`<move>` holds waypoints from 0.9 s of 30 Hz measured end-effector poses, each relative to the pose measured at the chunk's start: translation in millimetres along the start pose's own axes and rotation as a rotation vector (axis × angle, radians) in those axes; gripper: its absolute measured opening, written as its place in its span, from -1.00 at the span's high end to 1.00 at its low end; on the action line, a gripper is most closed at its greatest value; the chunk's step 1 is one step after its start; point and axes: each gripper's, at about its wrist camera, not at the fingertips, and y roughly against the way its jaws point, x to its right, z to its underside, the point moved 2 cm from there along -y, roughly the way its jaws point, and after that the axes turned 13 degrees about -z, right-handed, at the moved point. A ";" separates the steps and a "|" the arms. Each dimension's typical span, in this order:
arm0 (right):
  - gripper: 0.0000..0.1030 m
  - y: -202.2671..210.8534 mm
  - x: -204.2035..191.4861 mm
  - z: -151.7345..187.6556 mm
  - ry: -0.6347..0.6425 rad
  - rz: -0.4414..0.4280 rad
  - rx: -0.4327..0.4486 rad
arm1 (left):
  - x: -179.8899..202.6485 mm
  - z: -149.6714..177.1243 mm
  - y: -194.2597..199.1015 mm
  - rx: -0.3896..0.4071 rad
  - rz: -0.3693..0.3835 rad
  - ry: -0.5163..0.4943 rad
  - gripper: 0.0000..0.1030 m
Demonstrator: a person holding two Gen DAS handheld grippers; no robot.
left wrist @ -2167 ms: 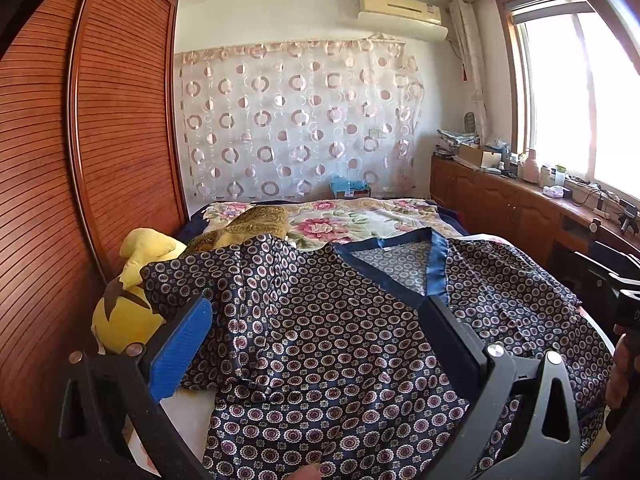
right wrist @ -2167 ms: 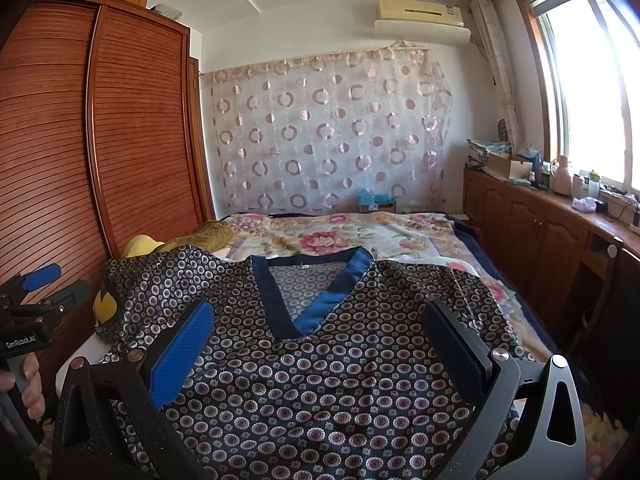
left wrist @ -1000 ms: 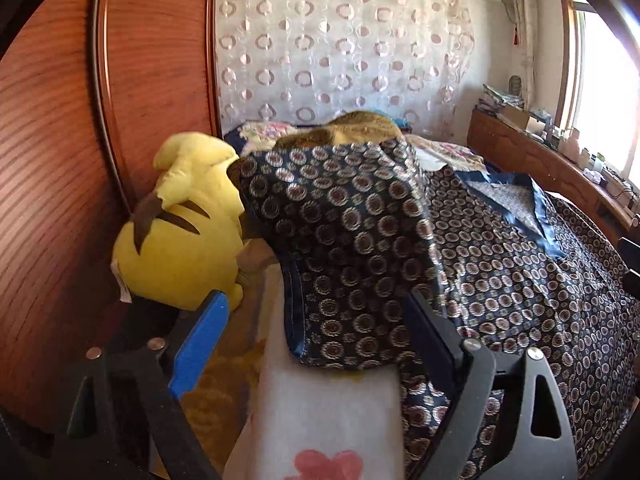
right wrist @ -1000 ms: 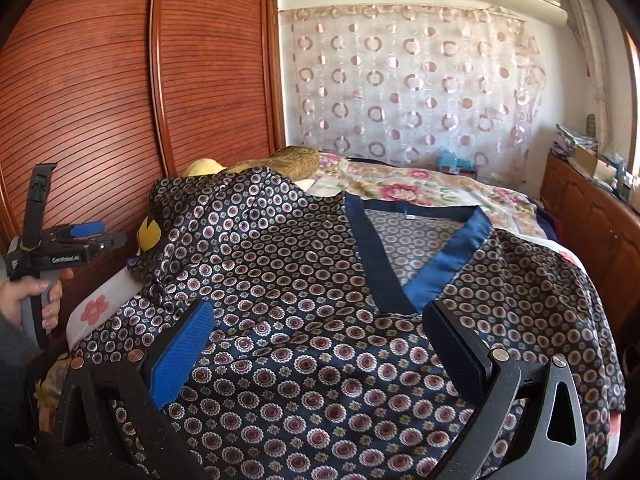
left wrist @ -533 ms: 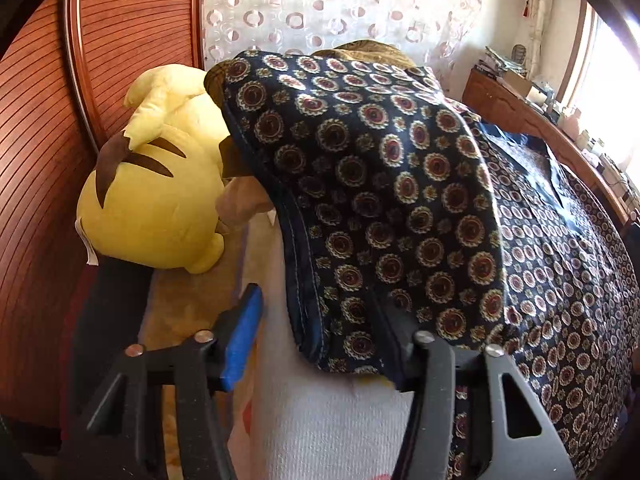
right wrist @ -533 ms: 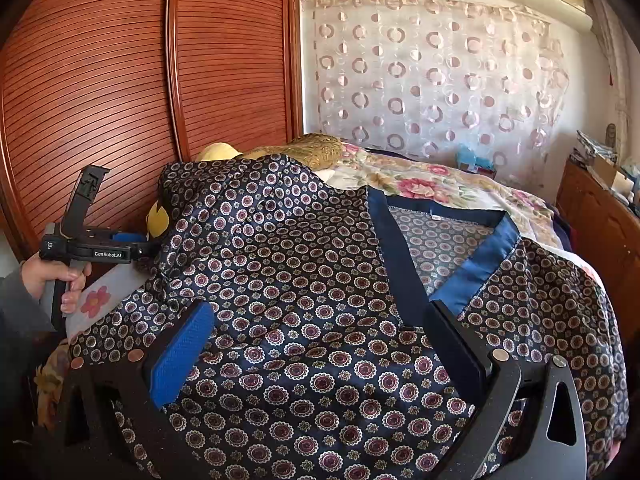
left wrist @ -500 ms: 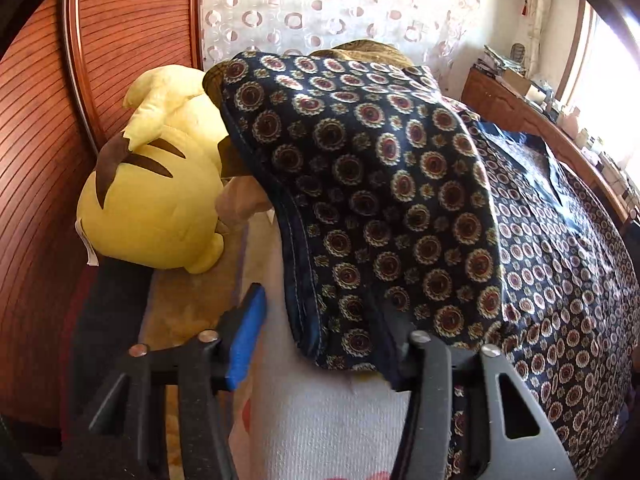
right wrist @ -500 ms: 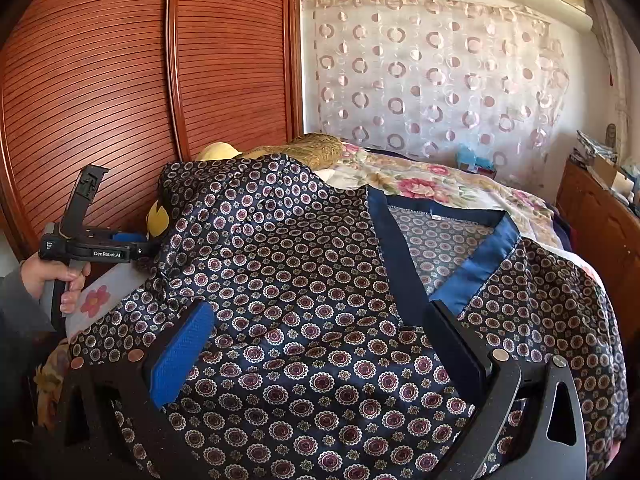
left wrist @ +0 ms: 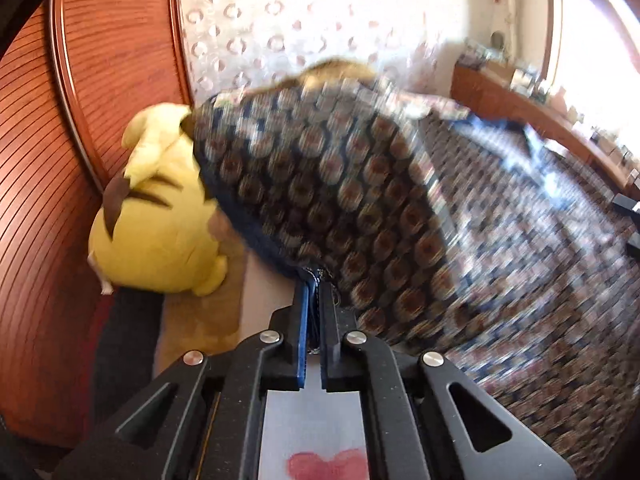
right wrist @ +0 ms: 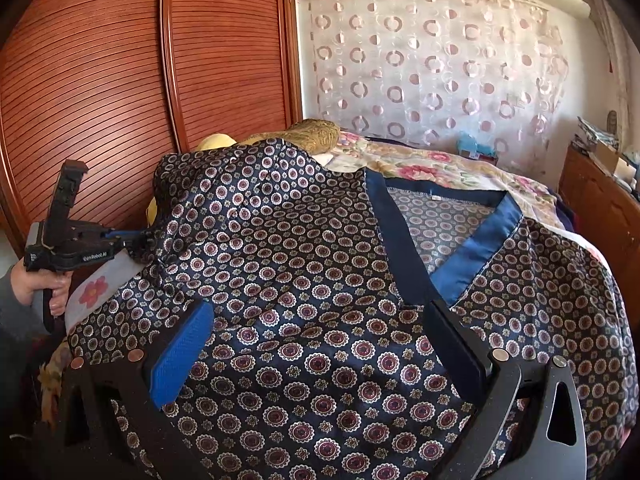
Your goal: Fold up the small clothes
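Spread across the bed, the patterned shirt (right wrist: pixel 320 280) lies front up, dark blue with small round medallions and a plain blue V-neck band (right wrist: pixel 472 256) toward the far side. Its left sleeve (left wrist: pixel 320 184) is bunched up over a yellow plush toy (left wrist: pixel 160 220) that sits against the wooden wardrobe doors (right wrist: pixel 120 80).

At the lower edge of that sleeve, the left gripper (left wrist: pixel 314 280) has its two fingers pressed together on the hem, the cloth pinched between the blue pad and the black one; its jaws have just been closing on that edge. From the right wrist view the same gripper (right wrist: pixel 136 240) shows at the left edge of the shirt, held by a hand (right wrist: pixel 40 284) in a grey sleeve. The left wrist view is blurred across the shirt, so the fabric's finer folds there cannot be read.

The right gripper (right wrist: pixel 320 340) hangs over the lower front of the shirt with its fingers wide apart, nothing between them.

Beneath the sleeve lies a pale cloth with a red flower (left wrist: pixel 328 464). Behind the shirt, a floral bedspread (right wrist: pixel 440 164) reaches a curtain with ring shapes (right wrist: pixel 420 64).
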 end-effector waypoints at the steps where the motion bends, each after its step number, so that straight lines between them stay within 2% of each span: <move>1: -1.00 -1.2 -0.4 0.2 -0.001 -0.009 -0.008 | 3.0 -9.0 8.7 0.024 0.022 0.011 0.91; 5: -0.98 0.1 2.6 -3.4 -0.009 -0.042 -0.023 | 19.9 -42.9 31.7 0.104 0.104 0.012 0.91; 8: -0.97 7.3 8.0 -7.3 -0.013 -0.035 -0.009 | 41.0 -67.6 43.7 0.153 0.148 -0.020 0.91; 11: -0.97 16.3 14.3 -7.5 -0.013 -0.014 0.005 | 68.1 -82.1 53.9 0.177 0.214 -0.055 0.91; 15: -0.97 27.7 22.1 -3.4 -0.024 0.003 0.017 | 97.5 -87.2 64.3 0.184 0.258 -0.106 0.87; 18: -0.97 32.3 26.9 1.7 -0.037 0.009 0.015 | 102.8 -88.0 75.0 0.195 0.254 -0.112 0.65; 23: -0.96 31.7 28.8 1.7 -0.039 -0.001 0.001 | 82.8 -87.9 91.3 0.231 0.235 -0.075 0.27; 27: -0.81 23.3 23.3 -13.5 -0.021 -0.050 -0.012 | 63.0 -87.4 93.8 0.249 0.188 -0.054 0.24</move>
